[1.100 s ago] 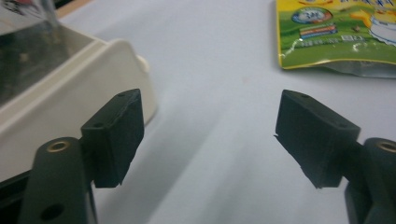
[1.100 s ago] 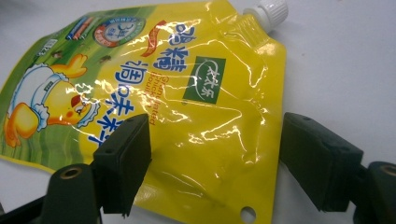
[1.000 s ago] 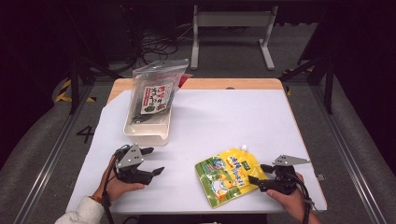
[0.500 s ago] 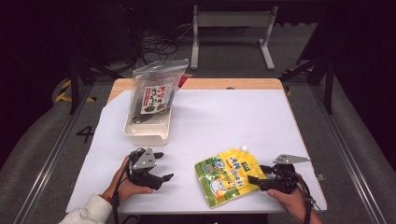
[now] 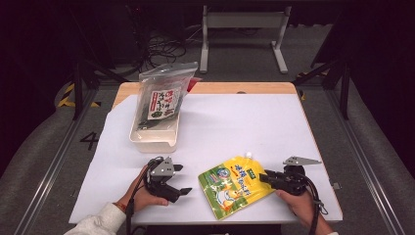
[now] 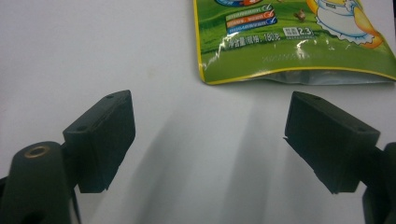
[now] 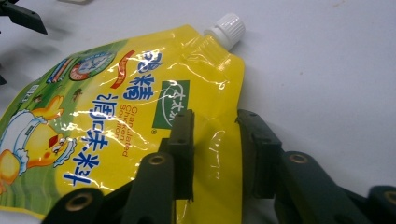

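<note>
A yellow and green spouted pouch (image 5: 235,188) with a white cap (image 7: 226,28) lies flat near the table's front edge. My right gripper (image 5: 263,177) is at its right edge. Its jaws have just been closing, and in the right gripper view the pads (image 7: 184,140) pinch the creased yellow edge (image 7: 215,154) between them. My left gripper (image 5: 183,178) rests low over the table just left of the pouch, open, with nothing between its fingers. In the left gripper view (image 6: 210,135) the pouch's green bottom edge (image 6: 289,70) lies a little beyond the tips.
A clear plastic bin (image 5: 147,142) stands at the back left, with a bagged dark snack pack (image 5: 159,100) leaning in it and sticking out above. White paper covers the table (image 5: 254,122). A metal stand (image 5: 242,29) is on the floor behind.
The left hand has slid right toward the pouch, its jaws a bit wider. The right gripper's jaws have closed in on the pouch's right edge; the right hand stayed put.
</note>
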`<state>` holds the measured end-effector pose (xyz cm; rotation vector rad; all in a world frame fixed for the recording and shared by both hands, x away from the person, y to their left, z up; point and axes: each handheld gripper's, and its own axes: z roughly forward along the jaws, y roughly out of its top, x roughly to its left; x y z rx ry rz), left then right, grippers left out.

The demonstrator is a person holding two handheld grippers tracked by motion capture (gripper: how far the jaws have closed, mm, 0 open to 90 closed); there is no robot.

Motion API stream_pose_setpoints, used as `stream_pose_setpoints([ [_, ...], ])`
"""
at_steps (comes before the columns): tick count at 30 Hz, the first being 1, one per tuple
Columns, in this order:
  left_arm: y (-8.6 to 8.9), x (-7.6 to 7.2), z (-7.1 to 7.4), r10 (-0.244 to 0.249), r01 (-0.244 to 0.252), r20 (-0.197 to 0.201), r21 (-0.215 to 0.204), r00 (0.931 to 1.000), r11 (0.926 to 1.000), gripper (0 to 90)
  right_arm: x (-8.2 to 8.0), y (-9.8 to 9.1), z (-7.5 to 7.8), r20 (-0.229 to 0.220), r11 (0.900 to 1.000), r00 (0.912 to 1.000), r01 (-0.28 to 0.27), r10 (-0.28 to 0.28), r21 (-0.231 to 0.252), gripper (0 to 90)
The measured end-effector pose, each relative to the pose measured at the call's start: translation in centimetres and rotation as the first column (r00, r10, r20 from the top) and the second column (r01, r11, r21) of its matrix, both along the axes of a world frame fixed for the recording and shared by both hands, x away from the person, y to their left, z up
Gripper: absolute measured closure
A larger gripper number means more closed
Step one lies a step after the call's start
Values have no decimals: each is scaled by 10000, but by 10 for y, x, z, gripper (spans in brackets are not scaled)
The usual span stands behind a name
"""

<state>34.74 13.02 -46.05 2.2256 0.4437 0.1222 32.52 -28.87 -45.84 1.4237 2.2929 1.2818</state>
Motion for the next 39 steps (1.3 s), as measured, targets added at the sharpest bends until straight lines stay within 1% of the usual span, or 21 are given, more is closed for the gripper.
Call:
stream_pose_setpoints([
  [2, -1, 1, 0, -45, 43, -135, -130, 9999, 9999, 166, 1, 1, 1, 143, 10000, 9999, 10, -11, 33, 756],
  [4, -2, 1, -1, -38, 37, -148, -71, 9999, 10000, 162, 3, 1, 1, 161, 9998, 9999, -37, 33, 206, 787],
  [6, -3, 2, -1, -50, 49, -216, -66, 9998, 10000, 161, 5, 1, 1, 131, 9996, 9999, -86, 83, 257, 797],
  [8, -7, 2, -2, -126, 126, -254, 16, 9996, 9999, 160, 8, 2, 1, 205, 9995, 9996, -187, 182, 253, 834],
  [10, -10, 2, -2, -203, 204, -260, 35, 9995, 9998, 159, 10, 2, 3, 267, 9989, 9993, -264, 254, 382, 851],
  [11, -12, 2, -2, -243, 246, -193, 154, 9995, 9996, 159, 12, 2, 4, 244, 9986, 9993, -308, 298, 438, 859],
  [13, -16, 2, -3, -287, 292, -207, 200, 9994, 9994, 158, 14, 3, 6, 284, 9978, 9989, -378, 363, 548, 873],
  [14, -18, 2, -3, -367, 372, -170, 290, 9992, 9989, 158, 16, 4, 7, 381, 9978, 9985, -424, 405, 519, 879],
  [19, -22, 6, 1, -406, 406, -246, -5, 9989, 9992, 156, 23, 10, 13, 617, 9964, 9960, -672, 640, 512, 892],
  [21, -24, 9, 1, -422, 418, -366, -135, 9984, 9990, 156, 25, 12, 15, 646, 9962, 9957, -693, 658, 534, 894],
  [24, -29, 15, 1, -546, 540, -442, -148, 9975, 9984, 155, 30, 16, 20, 920, 9950, 9926, -847, 795, 532, 896],
  [26, -32, 19, 0, -589, 587, -533, -68, 9968, 9983, 152, 34, 19, 22, 1066, 9943, 9908, -899, 834, 574, 896],
  [27, -34, 24, -1, -654, 639, -795, -214, 9947, 9977, 130, 36, 21, 24, 1089, 9939, 9904, -925, 855, 603, 896],
  [29, -38, 30, 0, -735, 696, -1115, -390, 9910, 9968, 116, 41, 25, 25, 1258, 9931, 9874, -1031, 955, 551, 898],
  [30, -38, 30, 0, -735, 696, -1115, -390, 9910, 9968, 114, 41, 25, 25, 1258, 9931, 9874, -1031, 955, 551, 898],
  [31, -40, 34, 0, -759, 704, -1282, -466, 9888, 9964, 110, 46, 28, 26, 1331, 9923, 9857, -1112, 1031, 550, 898],
  [33, -42, 36, 0, -823, 758, -1367, -521, 9872, 9958, 110, 47, 30, 27, 1414, 9918, 9842, -1150, 1063, 549, 899],
  [36, -46, 43, 0, -1023, 931, -1708, -613, 9800, 9938, 104, 52, 35, 30, 1573, 9902, 9806, -1274, 1171, 569, 899],
  [37, -49, 45, -1, -1086, 971, -1945, -677, 9749, 9930, 101, 53, 36, 31, 1614, 9898, 9796, -1307, 1201, 565, 900],
  [38, -50, 47, -1, -1136, 1018, -2039, -675, 9724, 9925, 93, 55, 38, 31, 1725, 9890, 9769, -1371, 1258, 548, 900],
  [39, -52, 49, -1, -1196, 1070, -2119, -701, 9699, 9918, 91, 55, 38, 32, 1735, 9888, 9766, -1384, 1269, 558, 900],
])
